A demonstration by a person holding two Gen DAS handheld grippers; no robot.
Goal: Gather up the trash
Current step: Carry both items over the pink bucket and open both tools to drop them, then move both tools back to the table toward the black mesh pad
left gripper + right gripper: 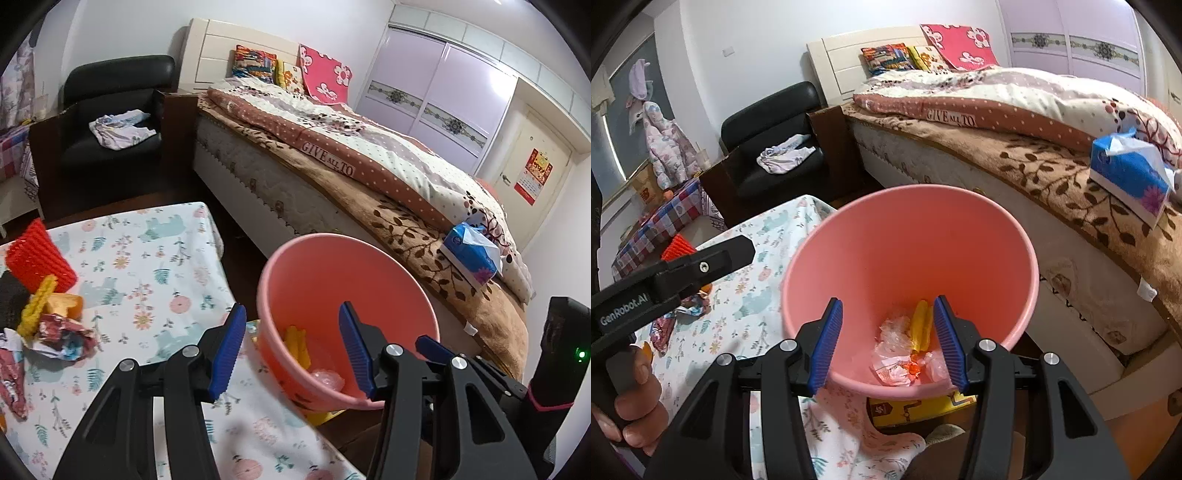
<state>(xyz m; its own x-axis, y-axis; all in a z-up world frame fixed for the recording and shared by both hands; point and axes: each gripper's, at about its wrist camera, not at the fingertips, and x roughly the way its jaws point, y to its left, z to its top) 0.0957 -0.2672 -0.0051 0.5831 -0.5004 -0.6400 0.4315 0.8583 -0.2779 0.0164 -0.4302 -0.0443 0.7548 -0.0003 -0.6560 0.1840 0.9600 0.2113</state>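
Observation:
A pink bin stands beside the floral-cloth table. At its bottom lie a yellow piece and crumpled clear wrappers. My right gripper hovers over the bin's near rim, open, with nothing between its blue pads. In the left wrist view my left gripper is open and empty between the table edge and the bin. On the table's left side lies a pile of trash: a crumpled printed wrapper, a yellow ridged piece and a red ridged piece.
A bed runs along behind the bin, with a blue tissue box on its blanket. A black armchair with a cloth on it stands at the far left. A yellow box lies under the bin. A hand holds the left gripper.

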